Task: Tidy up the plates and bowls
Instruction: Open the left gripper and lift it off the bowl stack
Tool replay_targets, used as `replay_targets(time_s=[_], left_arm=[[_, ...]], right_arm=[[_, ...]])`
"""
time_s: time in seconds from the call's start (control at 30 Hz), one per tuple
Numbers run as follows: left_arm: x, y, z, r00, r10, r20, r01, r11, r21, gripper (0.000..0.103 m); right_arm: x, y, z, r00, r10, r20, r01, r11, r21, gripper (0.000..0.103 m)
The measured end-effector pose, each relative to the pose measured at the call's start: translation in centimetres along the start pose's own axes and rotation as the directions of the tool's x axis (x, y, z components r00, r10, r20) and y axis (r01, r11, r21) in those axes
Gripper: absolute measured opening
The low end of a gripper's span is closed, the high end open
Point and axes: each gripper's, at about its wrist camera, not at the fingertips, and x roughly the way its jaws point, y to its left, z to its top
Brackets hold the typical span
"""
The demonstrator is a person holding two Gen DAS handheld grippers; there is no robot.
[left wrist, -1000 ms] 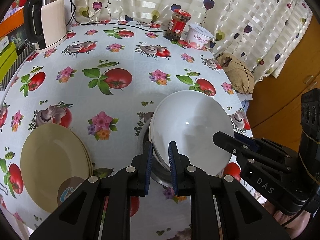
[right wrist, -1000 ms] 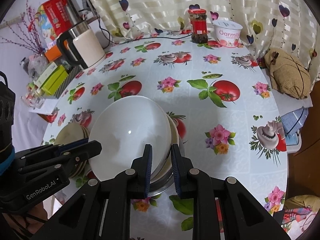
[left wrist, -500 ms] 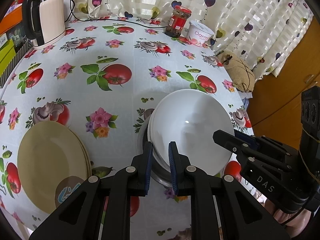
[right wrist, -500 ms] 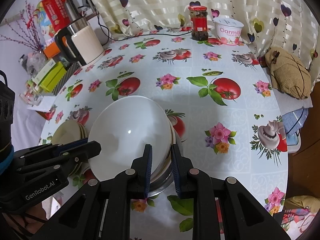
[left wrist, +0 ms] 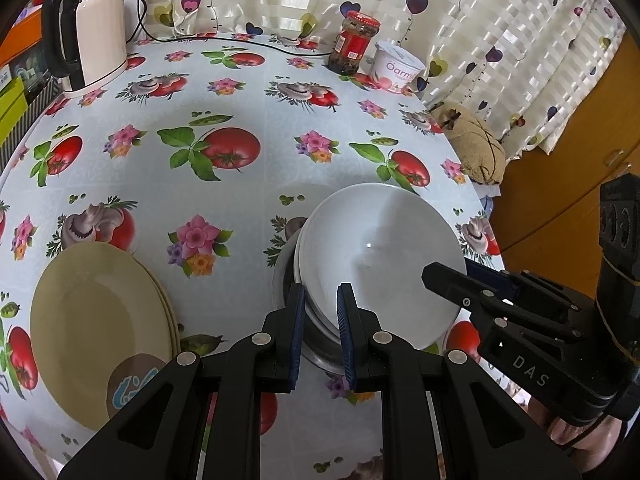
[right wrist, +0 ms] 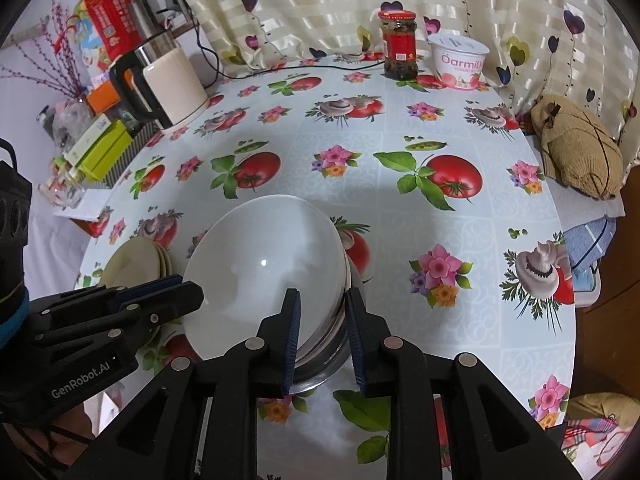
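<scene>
Now placing: white bowl [left wrist: 380,256] seated on the stack. Left gripper [left wrist: 322,316] clamps its rim; right gripper [right wrist: 322,320] opening around it. Next, both withdraw clear.

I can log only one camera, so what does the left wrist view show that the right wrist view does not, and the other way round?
Only the left wrist view shows the blue print on the top yellow plate and the wooden cabinet.

Only the right wrist view shows the red box, the green box, purple flower sprigs and blue cloth.

Both show the stacked white bowls, the kettle, jar, yogurt tub and brown bag, plus each other's gripper: left gripper gripping the bowl rim, right gripper opening around it.
</scene>
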Motion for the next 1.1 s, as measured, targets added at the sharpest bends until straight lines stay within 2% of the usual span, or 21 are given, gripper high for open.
replay_targets(time_s=[0.53, 1.1], left_arm=[[-0.7, 0.2, 0.0, 0.998, -0.039, 0.046, 0.039, 0.999, 0.005, 0.017], [-2.3, 0.2, 0.0, 0.994, -0.059, 0.096, 0.058, 0.998, 0.015, 0.017]], right_arm=[[-0.9, -0.3, -0.2, 1.0, -0.016, 0.018, 0.016, 1.0, -0.004, 0.034], [-2.1, -0.3, -0.4, 0.998, -0.037, 0.044, 0.038, 0.999, -0.006, 0.038]])
